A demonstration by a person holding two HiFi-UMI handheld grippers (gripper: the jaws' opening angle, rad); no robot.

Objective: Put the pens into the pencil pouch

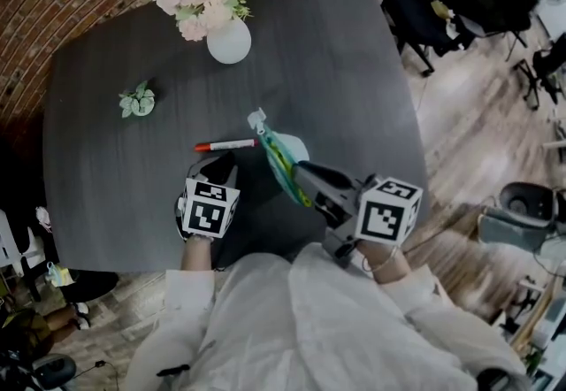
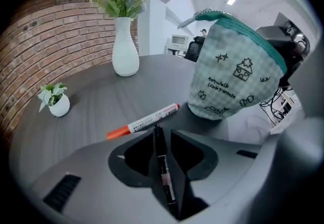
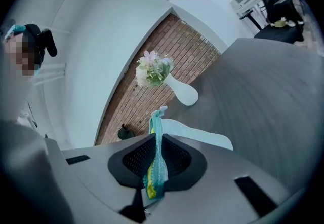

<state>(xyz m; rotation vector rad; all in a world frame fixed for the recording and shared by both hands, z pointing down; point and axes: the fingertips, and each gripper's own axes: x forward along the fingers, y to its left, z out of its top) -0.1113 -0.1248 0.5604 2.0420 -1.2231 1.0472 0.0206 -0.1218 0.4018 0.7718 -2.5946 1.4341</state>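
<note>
So far, we are carrying one black pen (image 2: 164, 172) in the left gripper (image 2: 163, 136), its jaws pressing together on the barrel with the tip poking out in front. A second one, the red-capped marker (image 1: 225, 145), is lying flat on the table (image 1: 106, 186), just ahead of that gripper and just left of the pouch (image 1: 285, 157). We are holding the pouch up by its teal zipper rim, the right gripper (image 3: 157, 139) pinching that edge, so the mouth is facing upward. Whether its base is resting on the tabletop we cannot tell, and no view is showing what is inside. By our reckoning the job is barely starting: the black pen is waiting to go in, then the marker. Beyond them, the vase (image 1: 229, 42) and the plant (image 1: 138, 102) are standing well apart
</note>
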